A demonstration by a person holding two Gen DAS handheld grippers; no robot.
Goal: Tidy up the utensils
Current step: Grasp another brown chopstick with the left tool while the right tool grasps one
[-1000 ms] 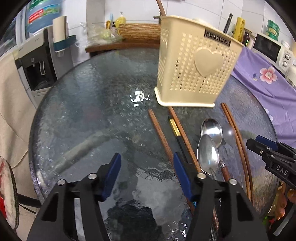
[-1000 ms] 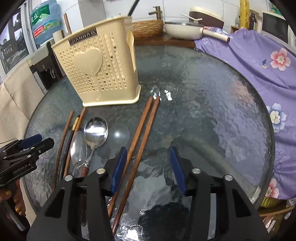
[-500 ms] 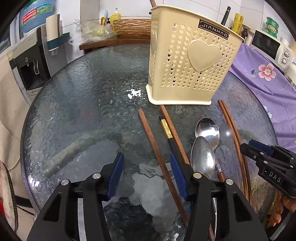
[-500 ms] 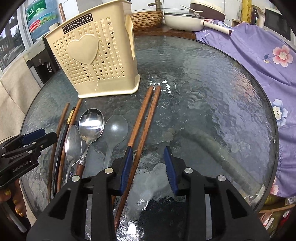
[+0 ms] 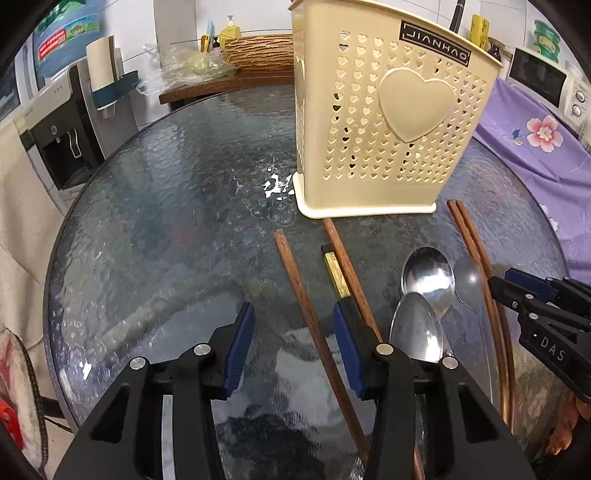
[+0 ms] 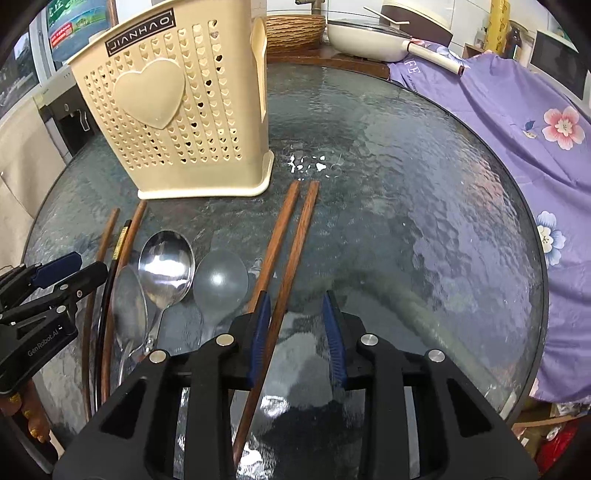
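Round textured-glass table [image 5: 177,206]; cream utensil caddy [image 6: 184,110] upright at the far side, chopsticks [image 6: 291,236] and spoons [image 6: 166,258] loose in front. Purple floral cloth [image 6: 517,122] right, water dispenser [image 5: 62,122] left. Left gripper [image 5: 291,350] and right gripper [image 6: 297,332]: fingers closing, each straddling a chopstick, not pinching.

Bare glass [image 6: 424,229] R of chopsticks [image 6: 291,236]; holder [image 6: 184,110] blocks far L.

White tiled wall [image 5: 258,14], round textured glass table [image 5: 166,206], purple floral cloth [image 6: 517,122], water dispenser [image 5: 62,129]
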